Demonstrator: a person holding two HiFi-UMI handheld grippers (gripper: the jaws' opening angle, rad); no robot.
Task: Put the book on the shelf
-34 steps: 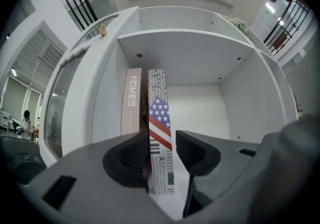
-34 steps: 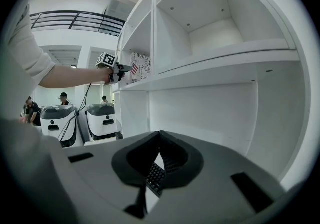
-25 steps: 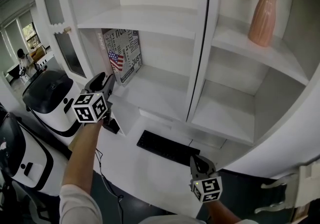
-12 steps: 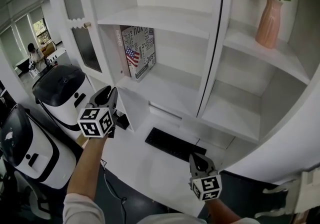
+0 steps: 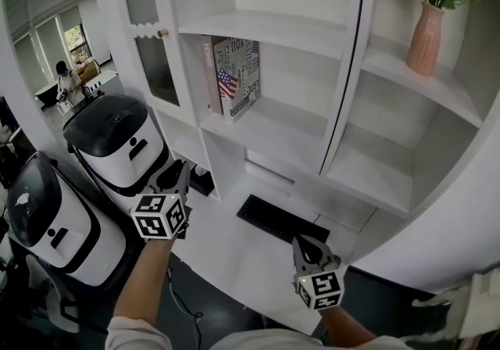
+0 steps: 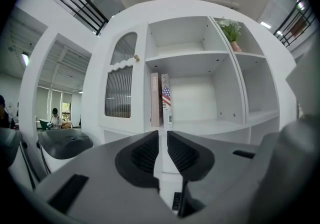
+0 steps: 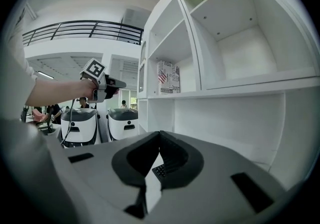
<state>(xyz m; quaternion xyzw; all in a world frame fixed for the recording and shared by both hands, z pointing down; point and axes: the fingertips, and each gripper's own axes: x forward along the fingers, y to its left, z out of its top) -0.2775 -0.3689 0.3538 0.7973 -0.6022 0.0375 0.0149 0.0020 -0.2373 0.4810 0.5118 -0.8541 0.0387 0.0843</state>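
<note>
The book (image 5: 241, 77), with a printed cover and a flag on it, stands upright against a second volume at the left end of the white shelf (image 5: 269, 123). It also shows in the left gripper view as the book (image 6: 165, 99) and in the right gripper view as the book (image 7: 169, 76). My left gripper (image 5: 173, 176) hangs well below and in front of that shelf. Its jaws have just been closing to a narrow gap with nothing between them (image 6: 163, 135). My right gripper (image 5: 301, 243) is low near the desk edge, shut and empty (image 7: 160, 135).
A black keyboard (image 5: 281, 219) lies on the desk under the shelves. A pink vase with a plant (image 5: 428, 36) stands on the upper right shelf. Two white-and-black machines (image 5: 117, 141) stand at the left, beside a glazed cabinet door (image 5: 152, 51). A person stands far off at the left.
My left gripper has drawn back and down from the shelf and its jaws stand narrower. The book stays on the shelf. My right gripper has shifted slightly.
</note>
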